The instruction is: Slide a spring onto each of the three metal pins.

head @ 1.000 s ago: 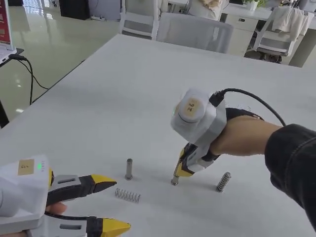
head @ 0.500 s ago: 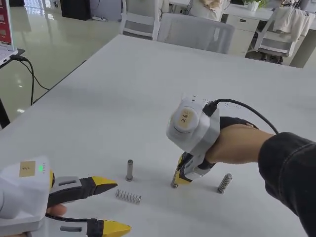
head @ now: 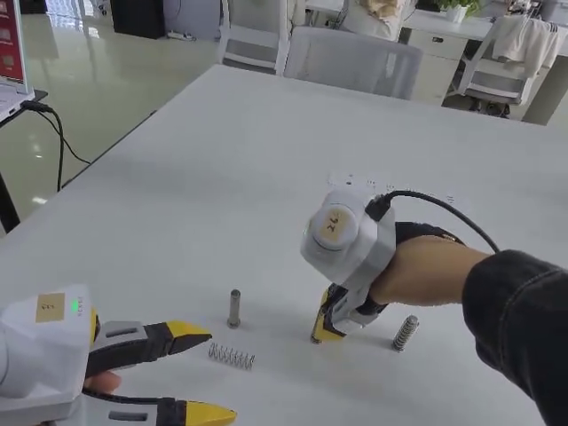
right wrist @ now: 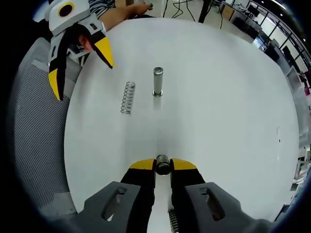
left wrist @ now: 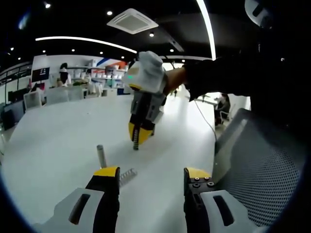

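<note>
The bare pin (head: 234, 308) is seen standing upright on the white table (head: 266, 177). Just beside it, on the side nearer the person, the loose spring (head: 231, 357) is lying flat. The left gripper (head: 200, 373) is held near that spring, with its jaws spread wide and nothing between them. To the right of the bare pin in the head view, a second pin (right wrist: 163, 164) is clamped at its top between the closed jaws of the right gripper (head: 323, 334). Beyond that, farther from the bare pin, a third pin (head: 405, 333) is already sleeved with a spring.

The loose spring is judged to be light, thin-wired and bouncy. It may be expected to roll on the smooth table and to flick out if pinched hard. It would best be taken gently across its coils near one end, so that the other end is left open for the bare pin.
</note>
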The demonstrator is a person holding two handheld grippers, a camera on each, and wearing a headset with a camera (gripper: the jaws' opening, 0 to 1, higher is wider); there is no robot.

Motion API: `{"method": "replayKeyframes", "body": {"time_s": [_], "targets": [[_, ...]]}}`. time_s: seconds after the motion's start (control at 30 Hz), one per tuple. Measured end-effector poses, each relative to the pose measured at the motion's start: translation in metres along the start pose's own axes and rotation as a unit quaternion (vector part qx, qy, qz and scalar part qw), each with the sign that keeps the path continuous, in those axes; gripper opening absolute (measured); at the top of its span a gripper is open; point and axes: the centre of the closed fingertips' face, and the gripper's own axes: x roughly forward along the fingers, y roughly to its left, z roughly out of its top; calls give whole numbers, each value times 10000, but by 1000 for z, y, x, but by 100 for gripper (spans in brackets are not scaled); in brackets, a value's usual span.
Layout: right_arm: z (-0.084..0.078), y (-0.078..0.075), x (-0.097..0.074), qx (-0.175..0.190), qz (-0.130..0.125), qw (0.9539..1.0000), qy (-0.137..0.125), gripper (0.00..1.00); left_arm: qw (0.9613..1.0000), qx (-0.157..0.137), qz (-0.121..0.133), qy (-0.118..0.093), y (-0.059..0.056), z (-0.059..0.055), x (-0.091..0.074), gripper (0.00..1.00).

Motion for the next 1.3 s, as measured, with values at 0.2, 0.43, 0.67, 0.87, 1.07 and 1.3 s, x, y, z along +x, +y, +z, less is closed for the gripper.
{"method": "replayKeyframes", "body": {"time_s": [0.2, 0.43, 0.67, 0.87, 1.07, 1.3], "targets": [[1, 0, 0, -30, -25, 10000, -50, 12, 10000, 14, 6, -8, 0, 1, 0, 47], [2, 0, -2, -82, -68, 9999, -98, 20, 10000, 20, 10, -2, 0, 1, 0, 47], [13, 0, -12, -235, -189, 9994, -186, 23, 10000, 27, 14, 3, 1, 1, 0, 47], [29, 3, -19, -428, -276, 9983, -296, 23, 10000, 50, 4, -8, 0, 2, 0, 47], [43, 10, -24, -588, -286, 9971, -394, 23, 10000, 52, 31, -12, 1, 2, -2, 47], [58, 22, -22, -599, -158, 9964, -577, 23, 10000, 64, 53, -24, 1, 3, -3, 47]]}}
